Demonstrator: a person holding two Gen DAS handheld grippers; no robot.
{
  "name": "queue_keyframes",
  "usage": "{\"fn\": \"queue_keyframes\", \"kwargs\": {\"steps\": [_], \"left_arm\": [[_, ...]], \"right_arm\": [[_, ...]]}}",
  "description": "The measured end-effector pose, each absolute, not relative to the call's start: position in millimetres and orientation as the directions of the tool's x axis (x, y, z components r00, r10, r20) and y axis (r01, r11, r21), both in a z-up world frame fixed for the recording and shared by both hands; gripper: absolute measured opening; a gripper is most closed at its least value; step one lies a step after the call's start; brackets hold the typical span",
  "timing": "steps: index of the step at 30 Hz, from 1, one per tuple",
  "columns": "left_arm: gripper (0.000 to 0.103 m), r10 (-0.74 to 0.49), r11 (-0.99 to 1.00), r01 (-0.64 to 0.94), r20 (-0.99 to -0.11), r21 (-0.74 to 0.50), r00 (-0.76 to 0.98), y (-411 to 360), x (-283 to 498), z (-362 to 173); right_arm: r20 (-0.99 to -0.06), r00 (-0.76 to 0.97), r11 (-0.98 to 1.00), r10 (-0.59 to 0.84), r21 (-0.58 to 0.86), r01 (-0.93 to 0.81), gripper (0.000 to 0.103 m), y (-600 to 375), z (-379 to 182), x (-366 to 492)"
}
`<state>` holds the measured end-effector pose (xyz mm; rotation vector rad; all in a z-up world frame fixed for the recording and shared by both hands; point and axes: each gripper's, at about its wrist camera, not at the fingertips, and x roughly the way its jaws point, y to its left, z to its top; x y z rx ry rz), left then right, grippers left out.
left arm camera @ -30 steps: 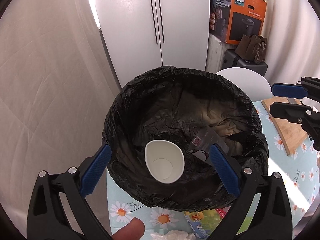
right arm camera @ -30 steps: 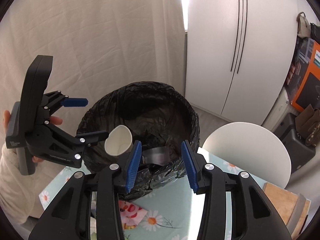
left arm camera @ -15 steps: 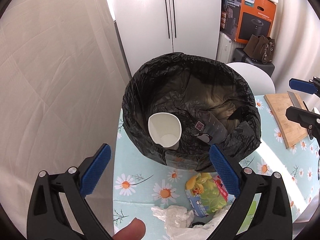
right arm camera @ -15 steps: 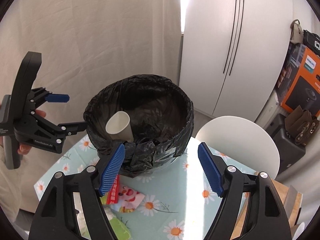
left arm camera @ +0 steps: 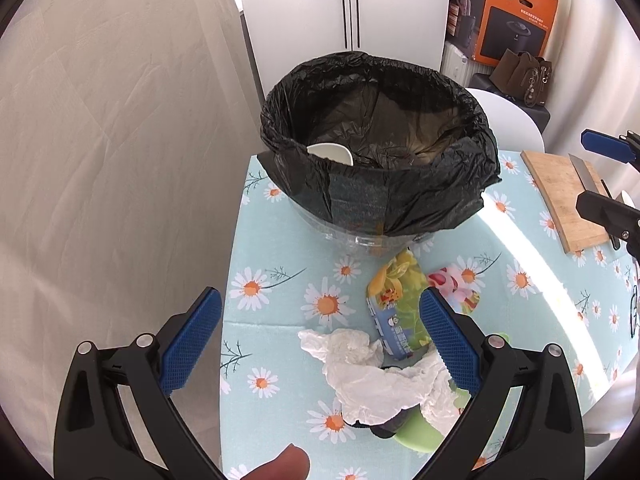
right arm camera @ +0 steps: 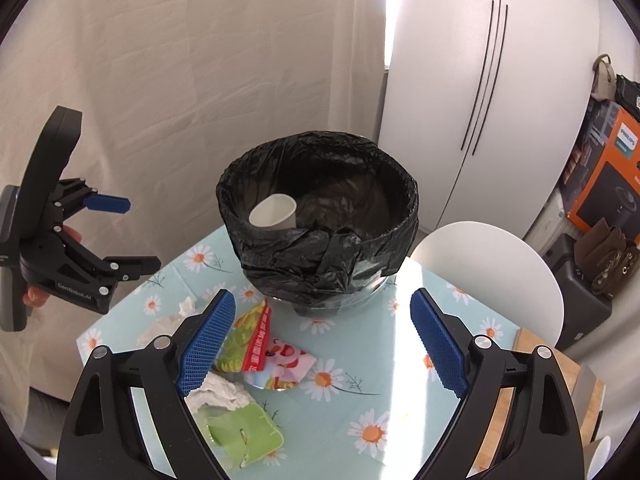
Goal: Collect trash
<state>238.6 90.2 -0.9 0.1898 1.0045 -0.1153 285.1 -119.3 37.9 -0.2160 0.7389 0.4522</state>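
Left gripper [left arm camera: 320, 344]: we see its blue-padded jaws spread wide and holding nothing, hovering over the table's near edge above the litter.
Right gripper [right arm camera: 322, 344]: also spread wide and bare, over the middle of the table.
Crumpled tissue [left arm camera: 376, 376]: we find it nearest, white, lying on the daisy tablecloth [left arm camera: 280, 248] between the left gripper's pads.
Green piece [right arm camera: 244, 430]: flat, light green, touching the tissue's near side; we cannot tell what it is.
Snack wrappers [left arm camera: 396, 304]: a green-yellow packet and a pink one just beside it, lying between the tissue and the bin.
Bin [left arm camera: 380, 152]: a clear tub lined with a black bag, standing on the table beyond the wrappers.
Paper cup [right arm camera: 274, 212]: white, inside the bin, leaning against the liner on its left side.
Cutting board [left arm camera: 568, 196]: wooden, to the right of the bin, with a knife blade on it.
White chair [right arm camera: 488, 276]: behind the table.
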Motion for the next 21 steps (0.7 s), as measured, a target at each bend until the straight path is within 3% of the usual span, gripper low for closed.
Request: {"fn": "queue_keyframes", "kwargs": {"steps": [21], "left_arm": [[0.097,0.029,0.976,0.183,-0.905,0.117,0.425,87,191,-67]], "right_arm": [[-0.778,0.533,0.862,0.333,0.022,-0.507,0.085,-127,-26,237]]}}
